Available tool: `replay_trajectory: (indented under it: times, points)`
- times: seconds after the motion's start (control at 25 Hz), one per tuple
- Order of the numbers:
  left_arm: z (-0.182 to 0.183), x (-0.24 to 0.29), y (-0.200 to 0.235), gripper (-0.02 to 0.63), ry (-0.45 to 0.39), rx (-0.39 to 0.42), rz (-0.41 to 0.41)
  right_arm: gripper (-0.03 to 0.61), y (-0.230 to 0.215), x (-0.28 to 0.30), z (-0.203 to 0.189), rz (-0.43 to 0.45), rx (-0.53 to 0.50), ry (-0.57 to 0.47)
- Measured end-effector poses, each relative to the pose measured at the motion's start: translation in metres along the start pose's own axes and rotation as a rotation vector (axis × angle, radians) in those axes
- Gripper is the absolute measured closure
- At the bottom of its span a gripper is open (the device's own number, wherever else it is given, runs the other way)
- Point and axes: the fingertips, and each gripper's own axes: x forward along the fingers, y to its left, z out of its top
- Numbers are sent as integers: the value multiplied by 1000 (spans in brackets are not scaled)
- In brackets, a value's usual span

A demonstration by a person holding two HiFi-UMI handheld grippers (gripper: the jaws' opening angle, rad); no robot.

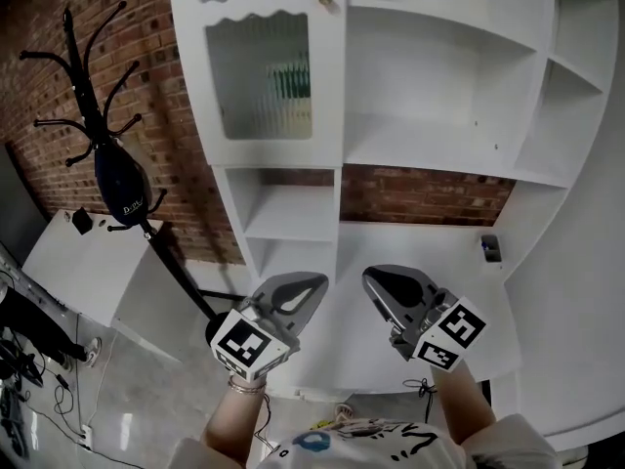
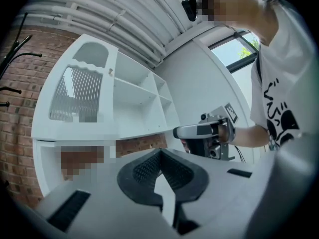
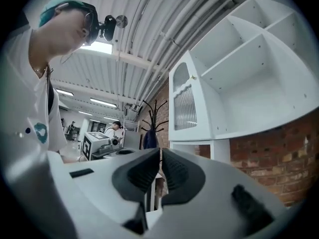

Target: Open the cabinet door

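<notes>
The white cabinet's door (image 1: 262, 64) has a ribbed glass pane and stands closed at the upper left, with a small brass knob (image 1: 325, 0) at its right edge. My left gripper (image 1: 314, 283) and right gripper (image 1: 373, 277) hover side by side well below it, over the white counter (image 1: 430, 262), both shut and holding nothing. In the left gripper view the shut left gripper (image 2: 160, 154) points up toward the door (image 2: 79, 91) and knob (image 2: 110, 72). The right gripper (image 3: 160, 156) has the door (image 3: 185, 105) and knob (image 3: 193, 77) above and ahead.
Open white shelves (image 1: 439, 76) fill the cabinet right of the door, with narrow shelves (image 1: 288, 213) beneath it. A black coat stand (image 1: 105, 149) with a dark bag stands at the left before the brick wall. A small dark object (image 1: 490, 248) lies on the counter's right.
</notes>
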Motion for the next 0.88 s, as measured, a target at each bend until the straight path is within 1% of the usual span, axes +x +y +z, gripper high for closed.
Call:
replay_trajectory:
  times: [0.32, 0.6, 0.76, 0.88]
  points:
    - [38, 37, 35, 600, -46, 83, 63, 549, -50, 13, 43, 27, -96, -56]
    - [73, 54, 64, 600, -92, 136, 125, 549, -71, 29, 81, 69, -167, -105]
    - [91, 59, 79, 600, -111, 164, 141, 549, -81, 43, 100, 55, -173, -132]
    - [101, 63, 86, 600, -113, 175, 122, 549, -84, 52, 113, 50, -162, -147]
